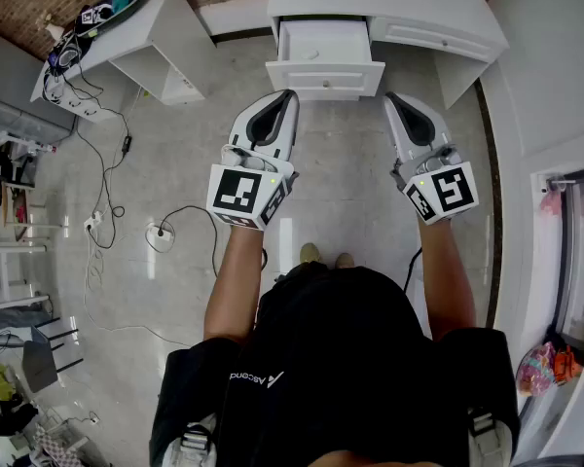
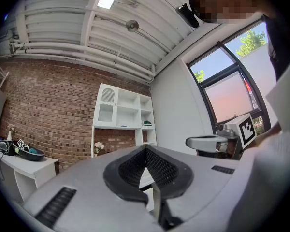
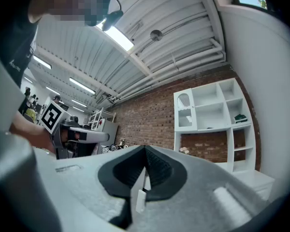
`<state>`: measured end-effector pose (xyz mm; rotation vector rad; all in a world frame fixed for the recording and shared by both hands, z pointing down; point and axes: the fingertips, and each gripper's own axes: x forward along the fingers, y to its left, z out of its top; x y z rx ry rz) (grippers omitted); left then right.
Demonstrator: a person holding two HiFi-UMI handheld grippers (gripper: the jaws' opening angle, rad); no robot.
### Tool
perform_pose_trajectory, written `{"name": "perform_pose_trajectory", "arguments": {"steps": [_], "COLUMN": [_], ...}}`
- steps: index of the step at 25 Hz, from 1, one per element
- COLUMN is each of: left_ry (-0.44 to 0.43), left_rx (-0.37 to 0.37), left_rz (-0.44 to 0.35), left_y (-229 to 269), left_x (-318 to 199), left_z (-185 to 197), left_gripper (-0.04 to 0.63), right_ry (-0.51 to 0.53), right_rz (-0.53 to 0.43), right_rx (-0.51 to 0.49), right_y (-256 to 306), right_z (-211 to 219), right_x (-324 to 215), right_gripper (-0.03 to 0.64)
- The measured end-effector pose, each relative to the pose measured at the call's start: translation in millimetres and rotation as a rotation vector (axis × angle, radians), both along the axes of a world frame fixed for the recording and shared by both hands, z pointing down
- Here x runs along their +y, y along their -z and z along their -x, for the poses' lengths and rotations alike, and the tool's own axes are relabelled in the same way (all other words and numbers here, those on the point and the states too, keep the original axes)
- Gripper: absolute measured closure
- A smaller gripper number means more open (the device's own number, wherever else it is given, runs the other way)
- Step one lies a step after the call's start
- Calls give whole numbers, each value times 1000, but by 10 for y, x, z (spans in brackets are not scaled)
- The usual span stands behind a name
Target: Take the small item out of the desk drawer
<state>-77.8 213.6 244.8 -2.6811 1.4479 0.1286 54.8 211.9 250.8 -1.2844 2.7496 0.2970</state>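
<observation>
In the head view a white desk [image 1: 438, 13] stands ahead with its left drawer [image 1: 324, 76] pulled open. On the drawer's pale floor lies a faint small item [image 1: 311, 54], too small to make out. My left gripper [image 1: 290, 93] points at the drawer front from just below it, jaws shut and empty. My right gripper [image 1: 389, 97] is level with it to the right, under the desk's closed drawer [image 1: 423, 37], jaws together with nothing between them. Both gripper views tilt up at the ceiling; the left gripper [image 2: 146, 149] and right gripper [image 3: 145, 150] hold nothing.
A white side table [image 1: 146, 27] with headphones [image 1: 63, 56] and a dark bowl stands at the left, with cables [image 1: 102, 173] and a power strip trailing over the floor. A white wall [image 1: 550, 76] runs along the right. A white shelf unit [image 2: 123, 117] stands against a brick wall.
</observation>
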Motion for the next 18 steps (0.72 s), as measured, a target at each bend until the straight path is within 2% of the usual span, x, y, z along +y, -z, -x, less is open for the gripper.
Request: {"name": "perform_pose_trajectory", "arguments": {"steps": [8, 13, 18], "left_ry": [-22, 6, 16], "left_rx": [26, 25, -5], "left_rz": [-18, -6, 30], "left_y": [16, 6, -94], "left_x": [-75, -184, -362], "left_z": [120, 245, 405], "left_gripper": [597, 592, 491], "right_ry": [-2, -4, -9], "right_rz": [8, 4, 2], "right_rx": [-19, -13, -1], "right_y": [-10, 14, -8], "right_z": [113, 205, 359], "right_x": [-92, -143, -242], "right_gripper": [617, 617, 617]}}
